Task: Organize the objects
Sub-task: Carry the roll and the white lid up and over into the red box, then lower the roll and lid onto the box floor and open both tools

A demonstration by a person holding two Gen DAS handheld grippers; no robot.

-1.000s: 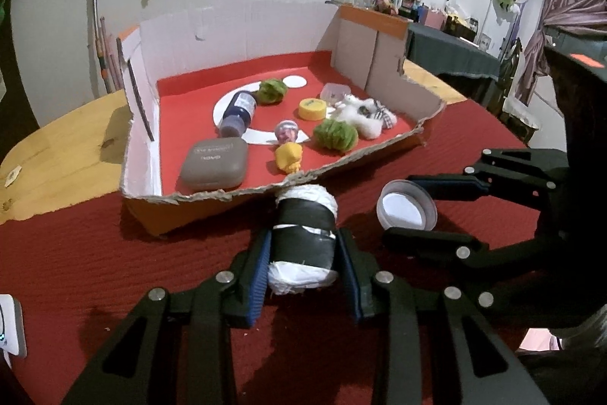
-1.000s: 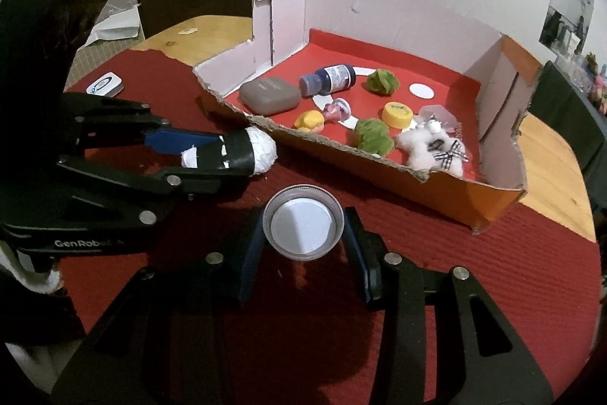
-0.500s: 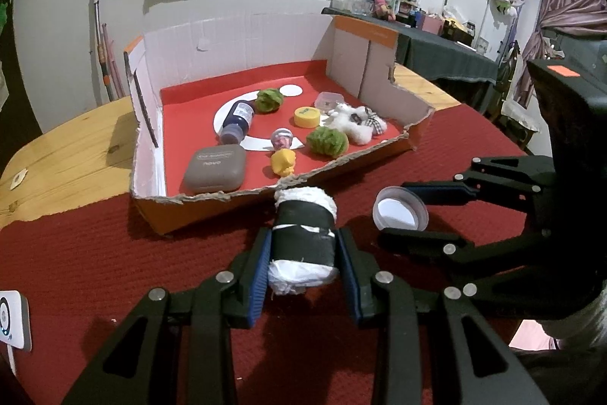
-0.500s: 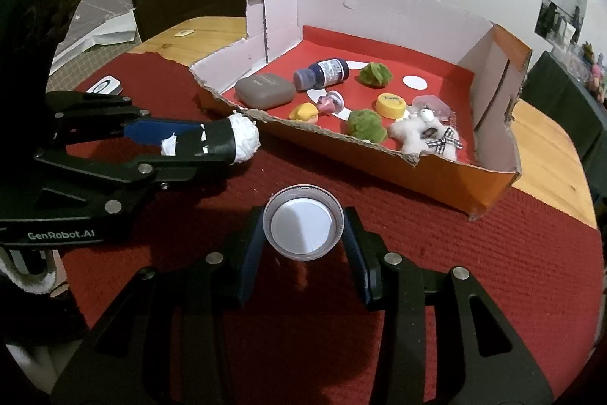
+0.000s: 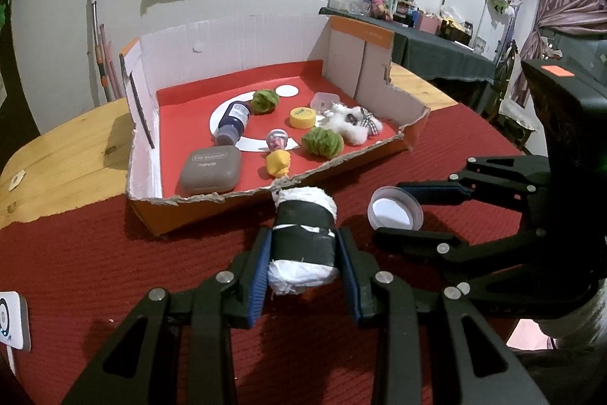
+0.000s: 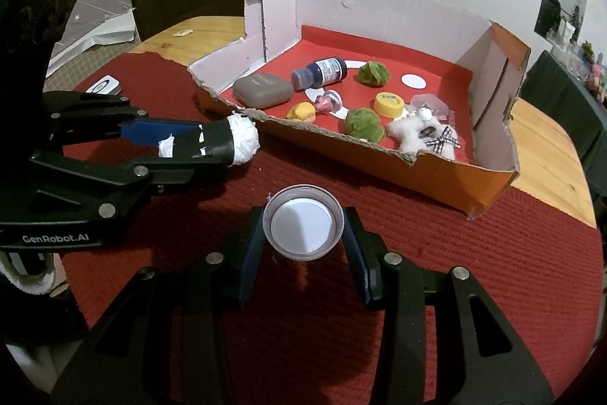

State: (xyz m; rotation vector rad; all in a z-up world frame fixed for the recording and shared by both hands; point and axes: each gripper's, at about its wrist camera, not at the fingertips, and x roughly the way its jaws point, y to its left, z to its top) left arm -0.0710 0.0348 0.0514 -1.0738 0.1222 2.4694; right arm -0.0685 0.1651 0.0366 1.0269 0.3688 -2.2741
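Note:
My left gripper (image 5: 303, 249) is shut on a black-and-white wrapped roll (image 5: 303, 234), held above the red cloth just short of the cardboard box's torn front wall (image 5: 212, 211). The roll also shows in the right wrist view (image 6: 224, 143). My right gripper (image 6: 303, 226) is shut on a round clear jar lid (image 6: 303, 228), held above the cloth to the right of the roll; the lid also shows in the left wrist view (image 5: 394, 213). The box (image 6: 425, 169) has a red floor and holds a grey case (image 5: 210, 169), a dark bottle (image 5: 233, 122), green pom-poms, a yellow cap and a white plush toy.
A red cloth (image 5: 95, 253) covers the near part of a wooden table (image 5: 57, 154). A small white device (image 5: 11, 321) lies at the cloth's left edge. The box's side and back walls stand tall; its front wall is low and ragged.
Both grippers have drawn back a little from the box, which looks smaller and farther now. Each still holds its object.

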